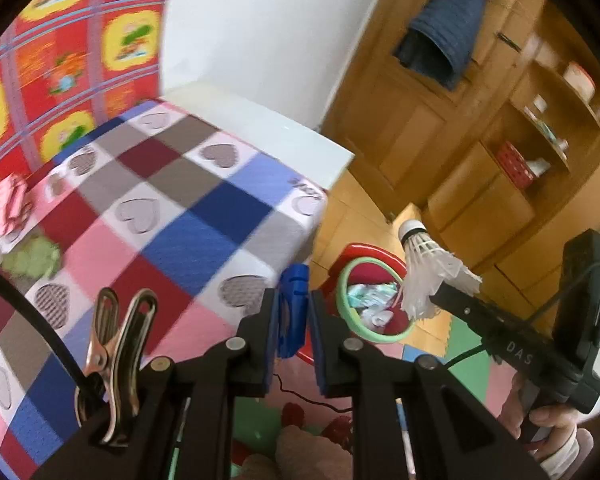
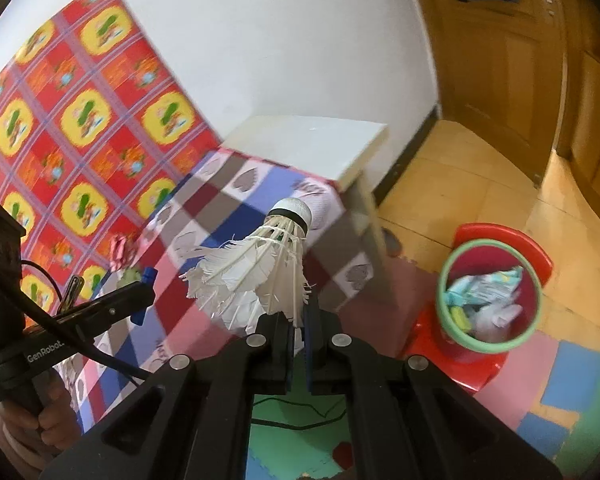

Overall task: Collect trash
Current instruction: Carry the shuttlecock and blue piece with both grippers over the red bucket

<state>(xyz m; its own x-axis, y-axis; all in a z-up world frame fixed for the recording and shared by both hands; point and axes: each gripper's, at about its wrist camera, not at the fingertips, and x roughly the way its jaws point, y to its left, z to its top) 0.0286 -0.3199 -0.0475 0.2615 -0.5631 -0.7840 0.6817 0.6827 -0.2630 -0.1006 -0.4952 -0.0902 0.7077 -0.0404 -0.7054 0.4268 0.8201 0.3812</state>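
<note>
- Between the closed fingers of your right gripper (image 2: 298, 344) sits a white shuttlecock (image 2: 260, 276), pinched by its frayed feathers with the cork end pointing up and away from you.
- Your left gripper (image 1: 294, 320) is clamped on a small blue plastic piece (image 1: 293, 308); its pads press it from both sides.
- In the left wrist view the shuttlecock (image 1: 424, 268) hangs just beside the rim of the bin (image 1: 342, 280), held above floor level; the blue piece is to the left of the bin.
- The bin (image 2: 446, 280) has a green rim and a red inside, and it stands on a red stool (image 2: 508, 236) on the floor. Crumpled wrappers (image 2: 484, 284) already lie inside it.
- To your left is a table under a checked cloth with heart patches (image 1: 172, 208).
- On the far part of that cloth lie a pink scrap (image 1: 10, 204) and a green crumpled scrap (image 1: 32, 258), near each other and well apart from the bin.
- Coloured foam mats (image 2: 572, 380) cover the floor by the stool, and wooden cabinets (image 1: 500, 184) stand behind.
</note>
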